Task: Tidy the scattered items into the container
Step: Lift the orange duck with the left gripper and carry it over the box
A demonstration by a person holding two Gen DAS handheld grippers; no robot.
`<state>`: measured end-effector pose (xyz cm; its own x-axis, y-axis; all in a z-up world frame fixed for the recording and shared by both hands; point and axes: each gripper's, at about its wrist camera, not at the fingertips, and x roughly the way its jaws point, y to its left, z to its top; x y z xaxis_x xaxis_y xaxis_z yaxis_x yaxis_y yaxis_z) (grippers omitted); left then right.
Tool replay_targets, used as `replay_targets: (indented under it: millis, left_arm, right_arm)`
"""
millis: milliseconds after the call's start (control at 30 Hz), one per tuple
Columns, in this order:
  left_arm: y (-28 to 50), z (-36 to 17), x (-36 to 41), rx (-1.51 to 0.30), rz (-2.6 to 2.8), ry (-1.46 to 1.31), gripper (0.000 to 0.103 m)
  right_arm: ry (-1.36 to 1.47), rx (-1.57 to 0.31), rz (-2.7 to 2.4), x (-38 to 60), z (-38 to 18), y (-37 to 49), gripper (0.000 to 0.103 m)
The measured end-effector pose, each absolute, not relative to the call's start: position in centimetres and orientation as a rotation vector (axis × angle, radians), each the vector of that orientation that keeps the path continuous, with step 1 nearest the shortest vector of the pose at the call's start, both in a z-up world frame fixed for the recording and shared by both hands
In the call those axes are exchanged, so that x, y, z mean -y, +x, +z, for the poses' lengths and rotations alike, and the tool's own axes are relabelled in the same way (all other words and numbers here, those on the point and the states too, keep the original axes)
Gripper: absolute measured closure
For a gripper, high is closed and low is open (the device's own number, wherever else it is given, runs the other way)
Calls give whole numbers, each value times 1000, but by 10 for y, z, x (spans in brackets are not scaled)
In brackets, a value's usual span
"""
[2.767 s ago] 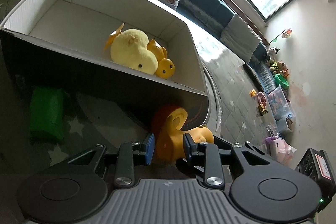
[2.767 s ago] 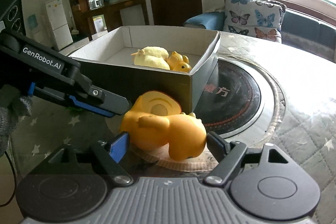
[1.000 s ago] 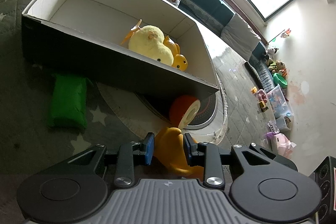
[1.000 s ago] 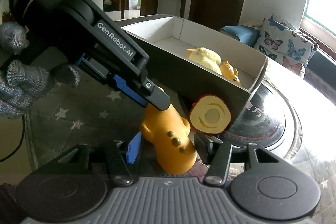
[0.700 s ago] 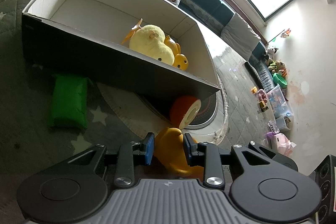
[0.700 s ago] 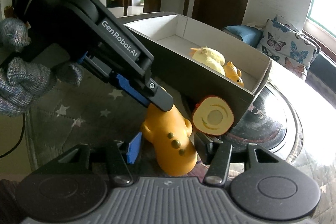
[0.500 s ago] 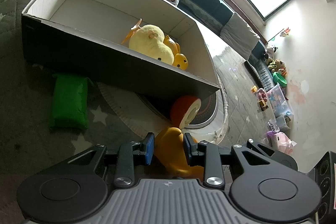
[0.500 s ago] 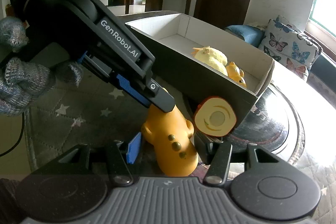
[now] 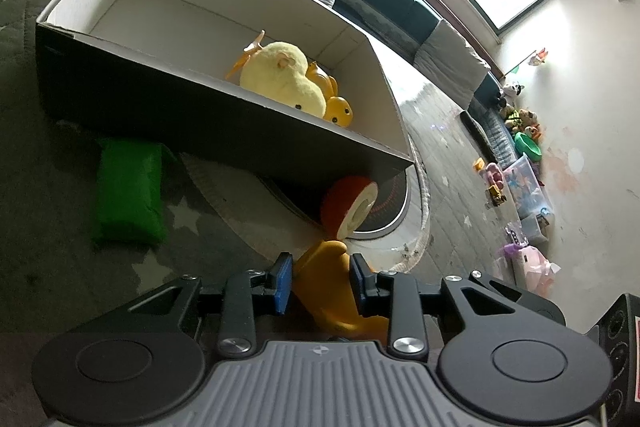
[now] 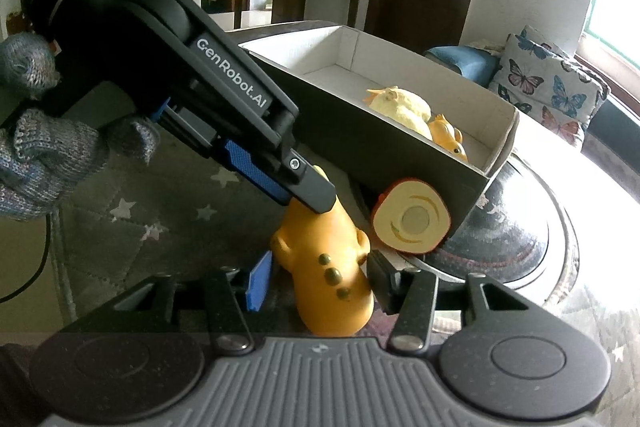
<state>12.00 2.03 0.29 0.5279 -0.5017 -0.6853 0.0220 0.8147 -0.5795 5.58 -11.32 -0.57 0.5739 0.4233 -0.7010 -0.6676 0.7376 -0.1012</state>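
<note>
My left tool [image 9: 320, 281] is clamped on the orange toy figure [image 9: 334, 291], both pads pressed against its sides; the right wrist view shows the same tool [image 10: 308, 203] reaching down onto the figure's [image 10: 326, 269] upper end. My right tool [image 10: 316, 281] sits spread wide around the figure's lower body, its blue pad [image 10: 259, 281] and dark pad apart from the toy on either side (a visible gap at each). The figure stands just in front of the box [image 9: 224, 135], near the box's front right corner. A round orange piece with a cream face [image 10: 412, 221] leans against that same corner, just beside the figure. Inside the box, towards its right end, lie a yellow plush chick [image 9: 282, 79] and a small orange duck [image 9: 338, 109], touching. A green pouch [image 9: 128, 199] lies on the table in front of the box's left half.
</note>
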Motion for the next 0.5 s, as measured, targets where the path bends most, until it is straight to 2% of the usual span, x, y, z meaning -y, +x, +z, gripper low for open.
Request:
replay_targets:
  millis: [200, 500]
  left_arm:
    - [119, 8, -20, -969, -353, -558, 70]
    - [124, 45, -19, -880, -384, -541, 70]
  right_arm:
    - [-345, -697, 640, 119, 0, 50, 52]
    - [-306, -609, 605, 127, 31, 52, 52]
